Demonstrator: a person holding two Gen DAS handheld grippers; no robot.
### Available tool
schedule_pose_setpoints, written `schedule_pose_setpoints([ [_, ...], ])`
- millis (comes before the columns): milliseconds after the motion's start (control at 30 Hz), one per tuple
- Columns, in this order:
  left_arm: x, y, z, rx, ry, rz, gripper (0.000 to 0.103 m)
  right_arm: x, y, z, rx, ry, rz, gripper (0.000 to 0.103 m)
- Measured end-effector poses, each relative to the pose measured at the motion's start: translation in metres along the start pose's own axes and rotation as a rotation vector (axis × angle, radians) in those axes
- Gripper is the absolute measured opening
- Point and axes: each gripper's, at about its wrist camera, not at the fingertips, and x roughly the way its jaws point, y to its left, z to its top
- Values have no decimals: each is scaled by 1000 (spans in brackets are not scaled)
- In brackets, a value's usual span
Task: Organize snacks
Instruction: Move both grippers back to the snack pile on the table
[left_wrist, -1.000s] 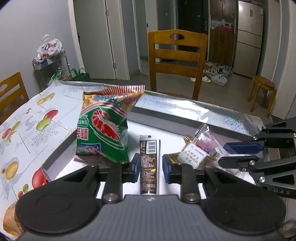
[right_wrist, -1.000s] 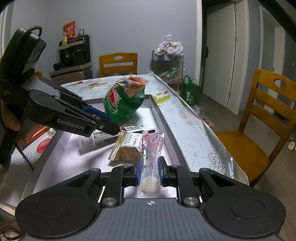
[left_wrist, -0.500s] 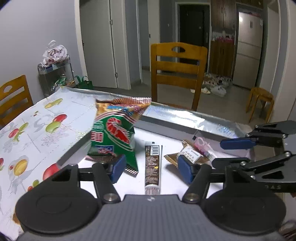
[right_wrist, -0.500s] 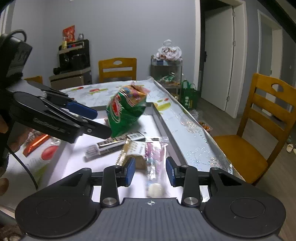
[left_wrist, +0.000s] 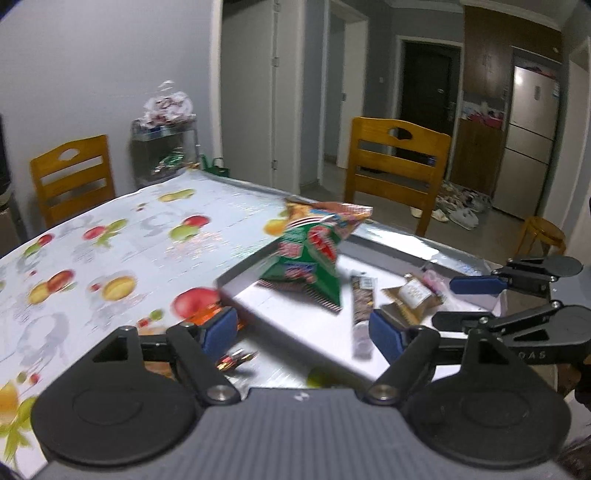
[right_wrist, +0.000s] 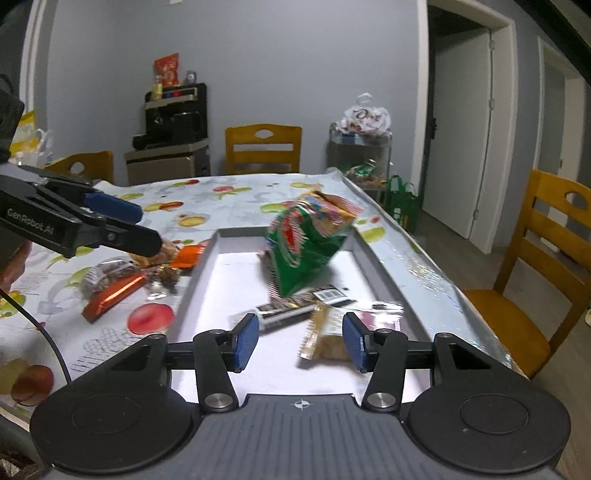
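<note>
My left tongs (left_wrist: 301, 328) and right tongs (right_wrist: 300, 343) both gape wide, holding nothing. Only the right view shows loose orange wrappers (right_wrist: 112, 297) on the tabletop (right_wrist: 207, 199), left of the tray (right_wrist: 201, 280). Green chip bag (right_wrist: 306, 243) stands tilted inside the tray; the dark bar (left_wrist: 361, 302) beside it lies lengthwise toward my left camera.

Home dining room: fridge (left_wrist: 532, 140), wooden chairs (left_wrist: 397, 166)

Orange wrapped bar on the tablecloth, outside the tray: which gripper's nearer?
Left. The left gripper hovers over the loose snacks just beyond the orange bar; the right gripper is over the tray, farther off.
</note>
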Motion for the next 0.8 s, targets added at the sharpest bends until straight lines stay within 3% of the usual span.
schedule_pose_setpoints([
  [467, -62, 64, -40, -118, -24, 119, 85, 10, 53, 16, -74, 9, 77, 56],
  [800, -70, 87, -60, -122, -1, 215, 85, 16, 82, 26, -112, 16, 119, 61],
])
